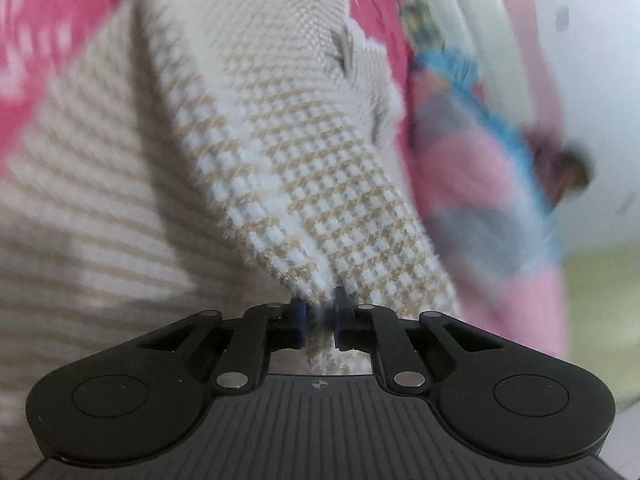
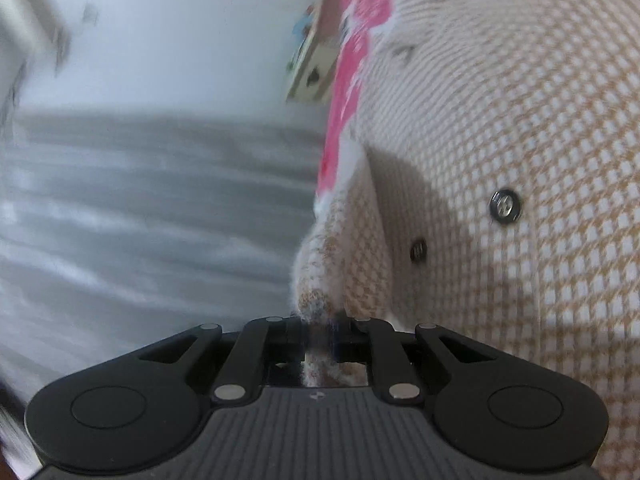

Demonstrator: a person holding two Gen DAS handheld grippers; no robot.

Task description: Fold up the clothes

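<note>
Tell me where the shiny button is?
In the right wrist view, the button sits on the checked sweater, right of centre, above the right gripper.

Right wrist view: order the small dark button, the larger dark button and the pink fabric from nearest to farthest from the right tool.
1. Small dark button, just right of the right tool.
2. Larger dark button, farther right.
3. Pink fabric, top centre.

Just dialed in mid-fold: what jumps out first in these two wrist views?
A beige-and-white checked knit garment fills both views, pinched by the left gripper and the right gripper. Two dark buttons stand out right of centre in the right view, with bright pink fabric behind.
</note>
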